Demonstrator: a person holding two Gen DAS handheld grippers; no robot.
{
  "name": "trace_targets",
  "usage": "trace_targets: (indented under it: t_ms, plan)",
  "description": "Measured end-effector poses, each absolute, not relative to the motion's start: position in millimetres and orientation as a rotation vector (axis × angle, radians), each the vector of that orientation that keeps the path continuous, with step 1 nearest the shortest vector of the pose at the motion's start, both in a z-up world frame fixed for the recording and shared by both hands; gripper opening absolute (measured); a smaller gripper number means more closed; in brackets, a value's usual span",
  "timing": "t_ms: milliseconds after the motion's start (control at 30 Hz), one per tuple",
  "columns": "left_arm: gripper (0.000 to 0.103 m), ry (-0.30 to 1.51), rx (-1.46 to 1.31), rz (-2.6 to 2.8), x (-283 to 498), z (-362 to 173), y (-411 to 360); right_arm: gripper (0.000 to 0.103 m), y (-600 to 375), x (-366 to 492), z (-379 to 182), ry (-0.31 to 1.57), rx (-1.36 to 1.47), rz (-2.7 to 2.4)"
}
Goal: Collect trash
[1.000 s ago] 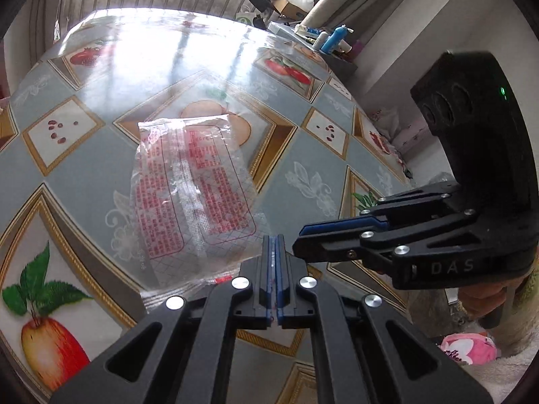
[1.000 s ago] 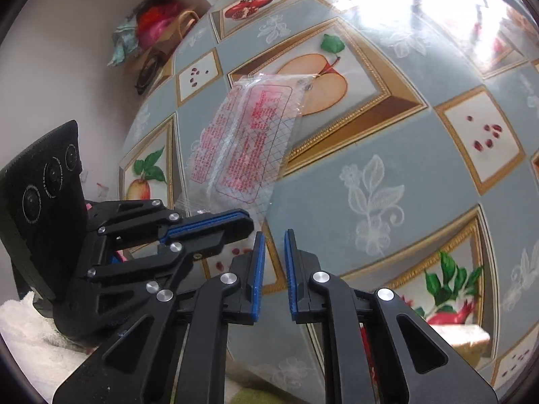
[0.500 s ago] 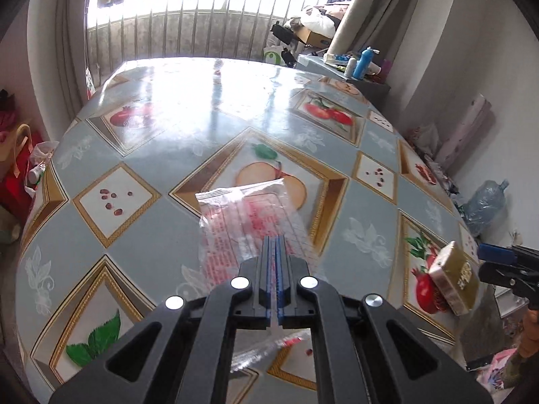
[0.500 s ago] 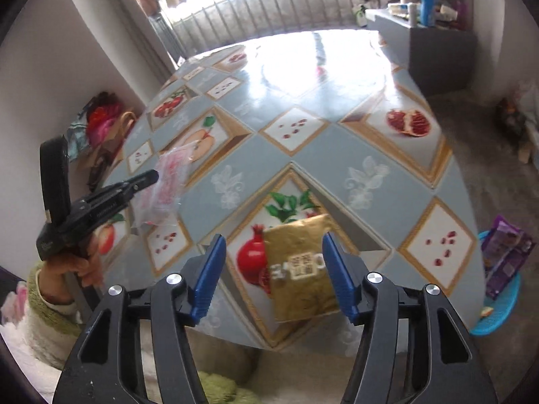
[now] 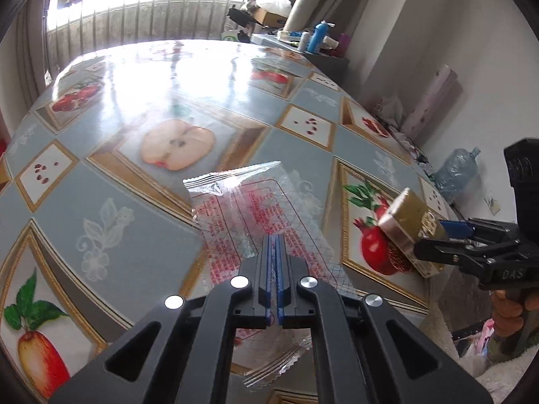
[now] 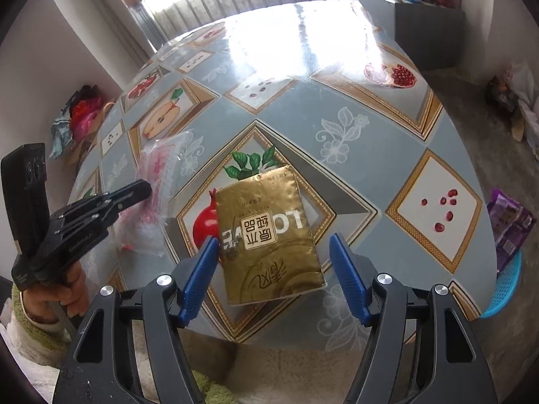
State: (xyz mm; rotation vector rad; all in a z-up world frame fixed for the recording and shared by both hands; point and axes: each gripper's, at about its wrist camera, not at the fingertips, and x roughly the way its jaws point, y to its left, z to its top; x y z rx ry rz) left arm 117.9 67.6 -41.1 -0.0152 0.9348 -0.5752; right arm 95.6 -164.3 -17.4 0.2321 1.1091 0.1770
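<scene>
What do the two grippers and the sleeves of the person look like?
Both grippers are black plastic frames with silver screw heads and blue ribbed pads on the fingers. The left gripper has a tall black block with round sockets above its pistol-style handle. The right gripper carries pale raised letters on its side, seen in the left wrist view. The left hand wears a fuzzy green sleeve cuff.

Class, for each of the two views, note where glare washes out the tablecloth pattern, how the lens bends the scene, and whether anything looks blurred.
Left wrist view: window light blows out the far tablecloth; the fisheye curves the table edge; the clear wrapper stays sharp.
Right wrist view: glare whitens the far cloth; dark corners ring the frame; the gold packet reads crisply, while the blue basket at the rim looks stretched.
</scene>
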Motion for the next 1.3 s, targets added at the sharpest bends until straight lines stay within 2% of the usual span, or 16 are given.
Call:
trace_targets:
  t_ms: [167, 300, 367, 400, 433, 467, 633, 900, 1233, 1300]
  plan:
    - [0.002, 0.895, 0.078, -0.657, 103.9, -40.2, 38.0, 0.052, -171.1, 94.5, -17.8, 1.086, 0.261, 0.168]
    - [0.002, 0.901, 0.057, -0.668, 105.0, -34.8, 35.6, 0.051, -178.4, 96.2, -17.5, 1.075, 0.300, 0.154]
    - [0.006, 0.894, 0.065, -0.706, 98.9, -29.0, 37.4, 0.051, -179.1, 95.9, -17.4, 1.069, 0.304, 0.153]
    - [0.020, 0.902, 0.080, -0.735, 93.5, -27.6, 37.1, 0.051, -178.8, 95.6, -17.2, 1.066, 0.302, 0.153]
    - [0.040, 0.915, 0.097, -0.755, 91.0, -27.6, 35.2, 0.051, -178.8, 95.6, -17.2, 1.063, 0.300, 0.153]
    - [0.046, 0.923, 0.116, -0.770, 87.3, -27.6, 33.9, 0.051, -179.3, 95.0, -17.2, 1.061, 0.300, 0.154]
    - [0.055, 0.939, 0.188, -0.854, 67.3, -30.6, 23.1, 0.051, -181.8, 94.4, -16.6, 1.058, 0.311, 0.160]
    - [0.064, 0.934, 0.297, -0.878, 57.9, -38.8, 15.7, 0.051, -184.7, 93.7, -15.5, 1.054, 0.325, 0.165]
    - [0.064, 0.910, 0.356, -0.813, 62.5, -41.4, 10.3, 0.051, -188.0, 92.8, -15.6, 1.048, 0.343, 0.171]
    - [0.061, 0.902, 0.369, -0.797, 62.8, -41.6, 9.7, 0.051, -188.2, 92.4, -15.4, 1.048, 0.344, 0.171]
